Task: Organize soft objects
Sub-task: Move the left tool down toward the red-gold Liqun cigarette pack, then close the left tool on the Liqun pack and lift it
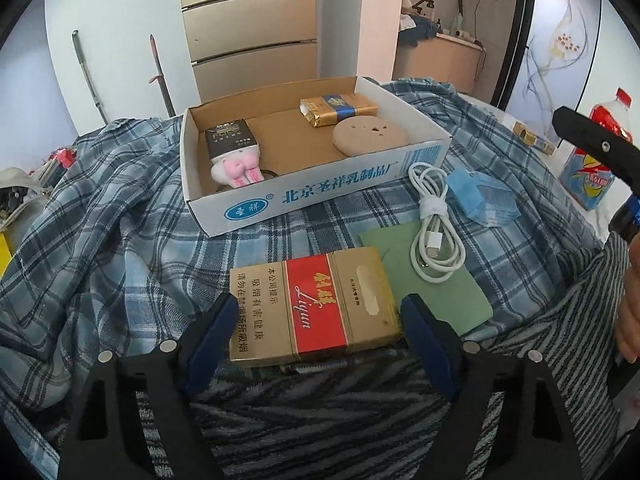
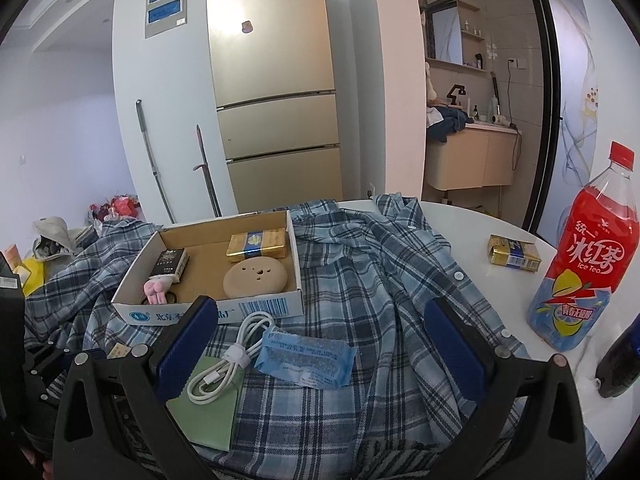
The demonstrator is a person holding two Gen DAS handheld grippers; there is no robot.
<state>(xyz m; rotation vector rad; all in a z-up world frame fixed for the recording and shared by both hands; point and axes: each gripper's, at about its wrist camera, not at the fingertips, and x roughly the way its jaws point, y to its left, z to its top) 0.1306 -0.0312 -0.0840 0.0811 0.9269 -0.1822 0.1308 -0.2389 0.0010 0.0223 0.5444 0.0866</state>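
A red and gold cigarette pack [image 1: 316,304] lies on the plaid shirt [image 1: 120,208] between the open fingers of my left gripper [image 1: 316,320], apart from both pads. A white cardboard box [image 1: 320,192] [image 2: 264,308] behind it holds a gold pack [image 1: 338,109], a tan round pad [image 1: 370,136], a black pack [image 1: 231,138] and a pink plush [image 1: 238,168]. A white cable [image 1: 434,220] [image 2: 228,360], a blue tissue pack [image 1: 480,196] [image 2: 306,360] and a green card [image 1: 444,292] [image 2: 208,416] lie near the box. My right gripper [image 2: 320,348] is open and empty above the tissue pack.
A red ice tea bottle [image 2: 576,256] and a dark bottle [image 2: 620,364] stand at the right on the white table [image 2: 472,216]. Another gold pack [image 2: 513,254] lies there. A striped grey cloth [image 1: 320,412] lies at the front. A fridge [image 2: 276,80] stands behind.
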